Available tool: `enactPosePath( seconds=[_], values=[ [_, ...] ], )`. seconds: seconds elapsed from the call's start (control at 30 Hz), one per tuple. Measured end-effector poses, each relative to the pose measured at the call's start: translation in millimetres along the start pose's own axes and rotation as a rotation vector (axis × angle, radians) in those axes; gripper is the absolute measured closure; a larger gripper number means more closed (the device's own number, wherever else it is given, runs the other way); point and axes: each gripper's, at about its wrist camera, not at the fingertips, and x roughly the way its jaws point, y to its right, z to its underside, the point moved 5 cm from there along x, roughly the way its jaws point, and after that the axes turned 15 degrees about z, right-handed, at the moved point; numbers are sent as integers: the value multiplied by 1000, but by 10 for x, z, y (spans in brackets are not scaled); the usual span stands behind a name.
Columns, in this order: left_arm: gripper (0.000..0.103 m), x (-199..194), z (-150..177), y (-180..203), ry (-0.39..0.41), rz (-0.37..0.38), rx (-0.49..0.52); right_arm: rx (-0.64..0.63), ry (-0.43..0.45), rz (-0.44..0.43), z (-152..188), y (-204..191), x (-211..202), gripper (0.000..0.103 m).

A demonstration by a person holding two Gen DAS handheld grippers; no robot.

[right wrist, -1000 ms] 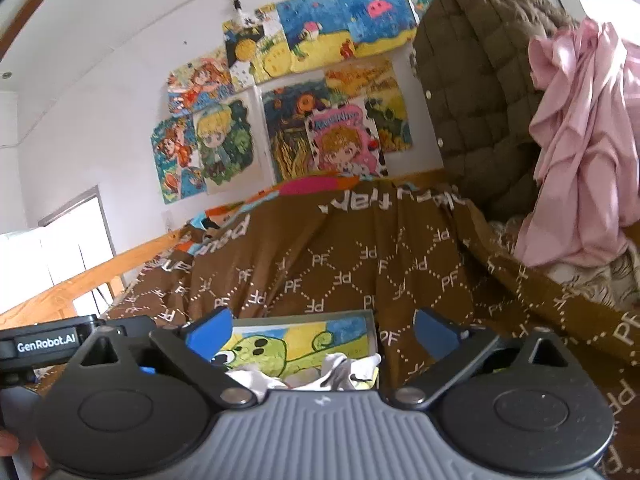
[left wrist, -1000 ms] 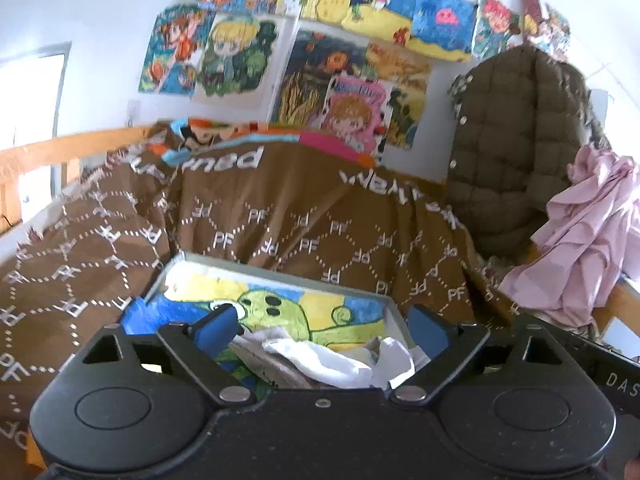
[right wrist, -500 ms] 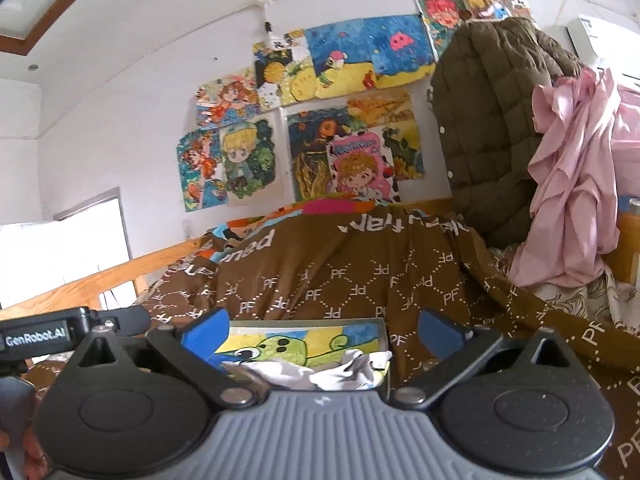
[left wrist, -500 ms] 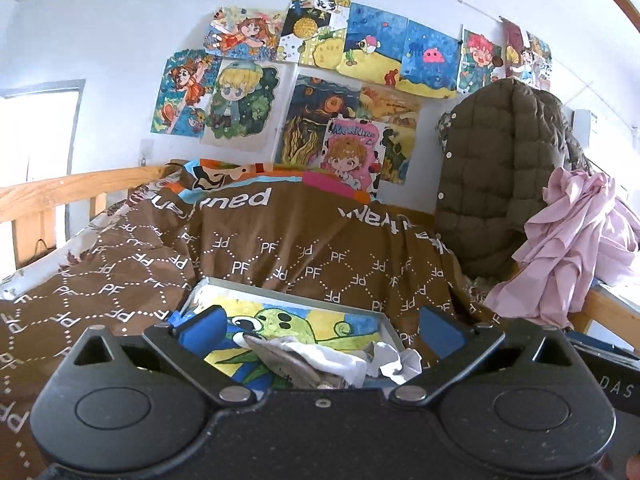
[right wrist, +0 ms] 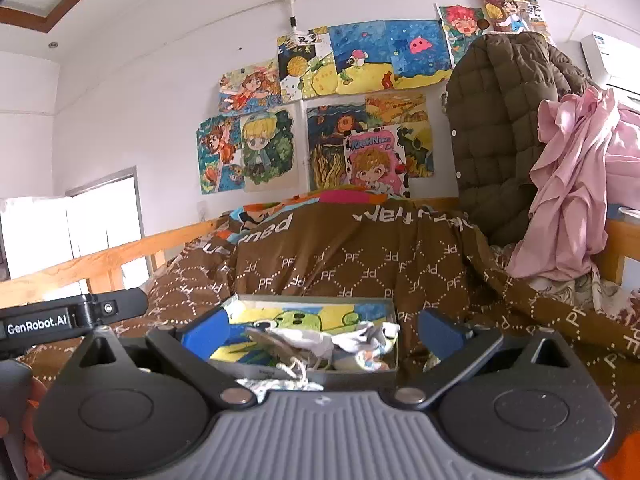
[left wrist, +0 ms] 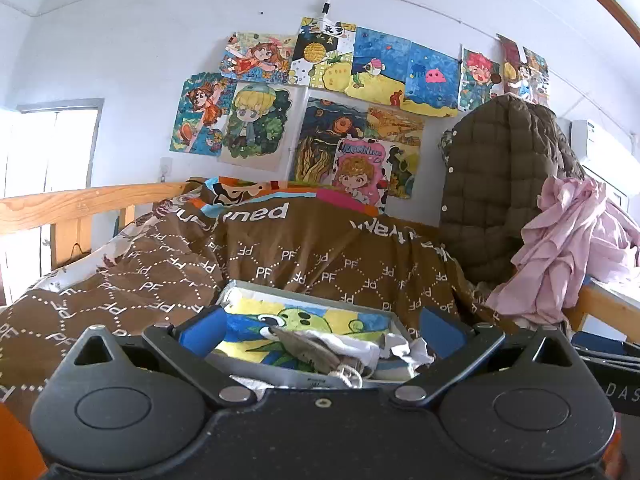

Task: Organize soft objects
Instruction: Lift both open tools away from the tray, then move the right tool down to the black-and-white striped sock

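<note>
A shallow grey box (left wrist: 308,302) with a green cartoon picture on its bottom lies on the brown patterned bedspread (left wrist: 160,272). A heap of white and grey soft cloth items (left wrist: 336,350) lies in its near right part; it also shows in the right wrist view (right wrist: 320,340), with the box (right wrist: 316,300). My left gripper (left wrist: 320,330) is open and empty, its blue pads level with the box's near end. My right gripper (right wrist: 320,330) is open and empty, held the same way. The left gripper's body (right wrist: 60,318) shows at the left of the right wrist view.
A brown quilted jacket (left wrist: 500,184) and a pink garment (left wrist: 568,248) hang at the right over the bed frame. A wooden rail (left wrist: 80,204) runs along the left. Colourful drawings (left wrist: 340,100) cover the wall behind. Bright bedding (left wrist: 256,190) lies at the bed's far end.
Both grippers have tilted upward and drawn back a little, so the box and cloth heap sit lower and more wall and ceiling show. Both jaws stay open.
</note>
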Motion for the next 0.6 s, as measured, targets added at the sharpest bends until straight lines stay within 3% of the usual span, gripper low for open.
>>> enactPosePath(
  seconds=[0.27,0.6],
  values=[
    [1,-258,240,36,-37,10,29,-12,-50,36,194,37,-251,0],
    [1,-372,594,-23,-130,34,52,2,-213,72,443,110,-279,0]
  ],
)
